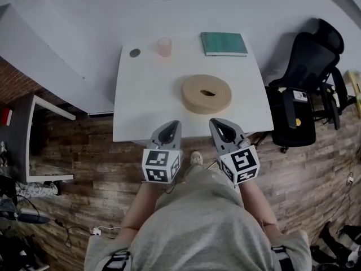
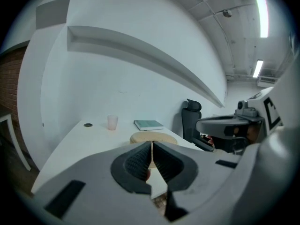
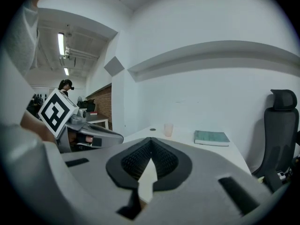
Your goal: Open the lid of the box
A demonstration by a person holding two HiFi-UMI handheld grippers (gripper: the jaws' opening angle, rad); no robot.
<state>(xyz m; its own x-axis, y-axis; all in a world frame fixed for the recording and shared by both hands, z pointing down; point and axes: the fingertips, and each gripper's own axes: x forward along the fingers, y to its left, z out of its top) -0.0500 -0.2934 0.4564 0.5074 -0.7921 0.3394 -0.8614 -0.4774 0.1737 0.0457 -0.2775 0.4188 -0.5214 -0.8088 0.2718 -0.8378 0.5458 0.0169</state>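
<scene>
While we're on the head view, where's the box and what are the grippers doing? — anon1

Round tan box sits approx mid of the white table, lid on, nothing touching it. Back by the wall there's a pink cup, a small dark round thing just left of it (cap or coin, too small to tell), and a green book off to the right. Both the left gripper and the right gripper hang over the near table edge, side by side, pointing at the box but well short of it. Black office chair is right of the table, wood floor underneath. — anon2

Ok, left gripper view? Jaws? — anon1

Jaws together, pads meeting at the tips, nothing btw them. The box shows just past the tips, cup and book further back, chair to the right. The right gripper pokes in at the right side. — anon2

And the right gripper view? — anon1

Same deal: jaws closed w/ nothing clamped, only white tabletop showing thru the gap under the pads. Cup and book beyond, chair at far right, left gripper at the left. The box is hidden behind the jaws in that one. — anon2
</scene>
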